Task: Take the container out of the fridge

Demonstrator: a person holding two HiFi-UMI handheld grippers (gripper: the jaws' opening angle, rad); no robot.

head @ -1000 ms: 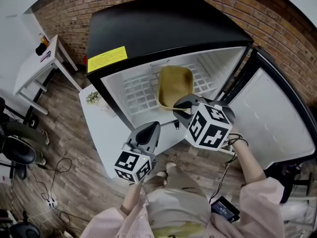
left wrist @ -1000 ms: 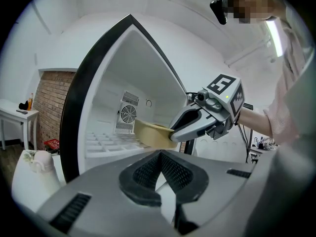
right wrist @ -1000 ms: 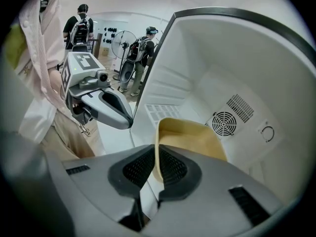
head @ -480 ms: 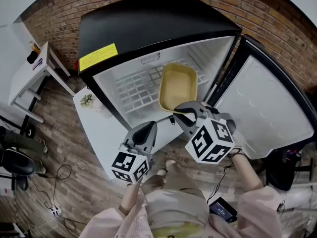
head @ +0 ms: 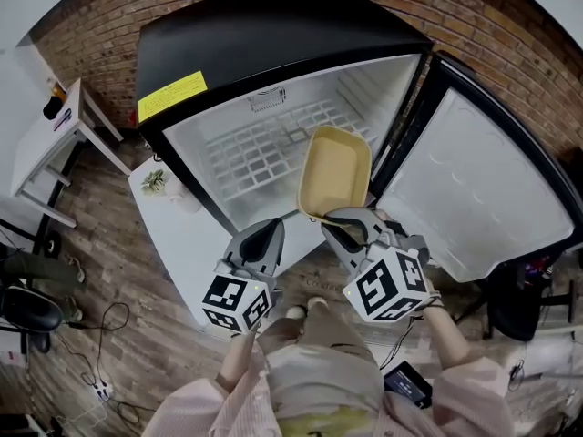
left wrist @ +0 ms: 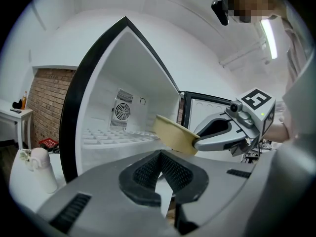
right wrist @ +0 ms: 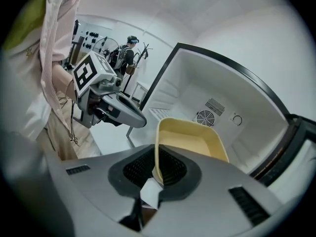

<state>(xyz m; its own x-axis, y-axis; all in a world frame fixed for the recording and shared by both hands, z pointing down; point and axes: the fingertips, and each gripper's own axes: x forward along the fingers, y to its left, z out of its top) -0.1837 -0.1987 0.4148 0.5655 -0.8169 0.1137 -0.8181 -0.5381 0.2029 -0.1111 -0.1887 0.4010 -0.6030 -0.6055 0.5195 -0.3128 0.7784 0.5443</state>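
1. Head view: the right gripper (head: pixel 342 224) is clamped on the near rim of the yellow container (head: pixel 335 167), which sits tilted at the open front of the black fridge (head: pixel 273 44).
2. Right gripper view: one pad is inside the container wall and one outside.
3. The left gripper (head: pixel 266 235) hovers just beside it, jaws together and empty.
4. The fridge door (head: pixel 474 189) stands wide open.

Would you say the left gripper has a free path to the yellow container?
Probably yes: the container, gripped at its near rim by the right gripper, is at the fridge mouth, with nothing between it and the left gripper.
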